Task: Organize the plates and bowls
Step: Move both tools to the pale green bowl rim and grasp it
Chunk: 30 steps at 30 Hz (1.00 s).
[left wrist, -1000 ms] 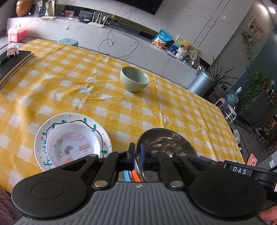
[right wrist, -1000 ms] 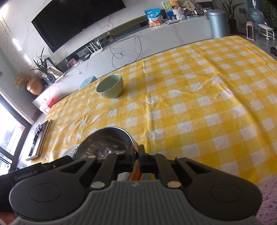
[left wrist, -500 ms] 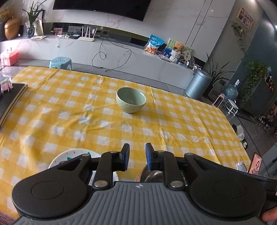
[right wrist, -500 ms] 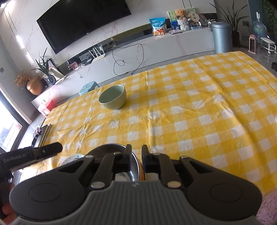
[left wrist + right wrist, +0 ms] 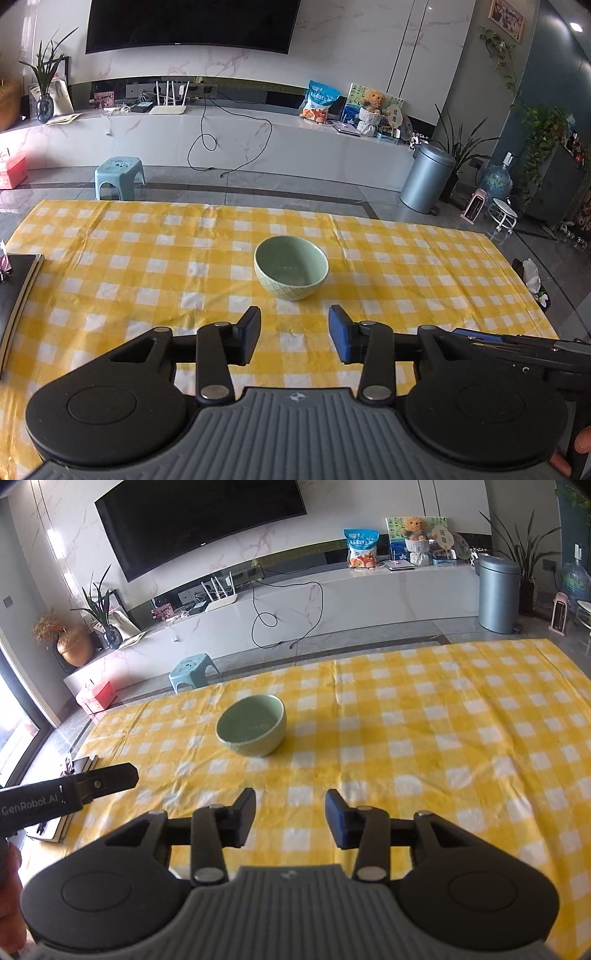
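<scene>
One green bowl stands upright on the yellow checked table in the left wrist view, ahead of the left tongs, whose jaws are opening with nothing between them. The bowl's rim looks thick and glazed; a shallow pinch there could slip and tip it.

In the right wrist view the bowl sits ahead and slightly left of the right tongs, also opening and empty. The left tool reaches in at that side, so both closing on the bowl together risks a collision.
</scene>
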Available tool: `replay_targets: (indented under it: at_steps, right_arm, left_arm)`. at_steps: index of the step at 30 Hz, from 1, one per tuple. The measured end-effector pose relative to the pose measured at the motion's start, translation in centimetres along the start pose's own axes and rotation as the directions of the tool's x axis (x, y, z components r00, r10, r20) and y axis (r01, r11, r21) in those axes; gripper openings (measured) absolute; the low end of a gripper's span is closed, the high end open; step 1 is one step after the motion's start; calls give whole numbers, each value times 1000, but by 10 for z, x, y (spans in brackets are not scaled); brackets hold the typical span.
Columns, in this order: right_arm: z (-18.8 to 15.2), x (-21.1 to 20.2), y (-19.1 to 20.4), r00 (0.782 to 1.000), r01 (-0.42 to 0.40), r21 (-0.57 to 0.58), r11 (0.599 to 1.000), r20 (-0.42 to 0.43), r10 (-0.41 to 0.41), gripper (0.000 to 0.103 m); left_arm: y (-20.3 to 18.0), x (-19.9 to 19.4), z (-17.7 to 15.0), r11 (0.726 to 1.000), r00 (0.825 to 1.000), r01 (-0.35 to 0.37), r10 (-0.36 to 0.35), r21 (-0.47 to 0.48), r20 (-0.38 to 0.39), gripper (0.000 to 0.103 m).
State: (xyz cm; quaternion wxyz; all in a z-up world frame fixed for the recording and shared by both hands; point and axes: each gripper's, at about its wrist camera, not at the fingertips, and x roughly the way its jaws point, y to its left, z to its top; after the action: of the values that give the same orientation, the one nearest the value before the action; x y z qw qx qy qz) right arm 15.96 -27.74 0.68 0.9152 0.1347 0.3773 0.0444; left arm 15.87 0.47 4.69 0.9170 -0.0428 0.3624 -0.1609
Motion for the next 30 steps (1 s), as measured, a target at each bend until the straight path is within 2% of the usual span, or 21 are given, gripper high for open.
replay_targets:
  at_steps: [4, 7, 10, 14, 19, 25, 29, 30]
  right_arm:
    - [19, 27, 2, 999, -39, 27, 999, -16, 40, 42]
    - [34, 48, 1, 999, -35, 32, 999, -30, 36, 45]
    - [47, 69, 1, 999, -25, 31, 999, -47, 26, 47]
    - [60, 98, -3, 995, -50, 46, 998, -85, 54, 48]
    - [71, 127, -4, 987, -91, 90, 992, -123, 101, 48]
    - [83, 153, -3, 987, -81, 100, 992, -134, 94, 47]
    - [88, 172, -1, 985, -59, 89, 994, -157, 73, 43]
    - [89, 177, -1, 984, -58, 87, 995, -164, 71, 39]
  left_arm:
    - [14, 25, 10, 999, 1000, -9, 9, -43, -6, 54]
    - [25, 42, 15, 998, 1000, -7, 6, -65, -8, 59]
    - [32, 60, 19, 997, 1000, -16, 15, -71, -18, 60]
    - [45, 81, 21, 994, 1000, 7, -8, -106, -10, 61]
    - [61, 100, 21, 983, 998, 58, -59, -175, 1, 71]
    - [70, 122, 27, 976, 998, 55, -59, -212, -17, 72]
    - [68, 140, 34, 974, 996, 60, -73, -218, -54, 70]
    - [67, 144, 34, 975, 995, 58, -73, -215, -63, 68]
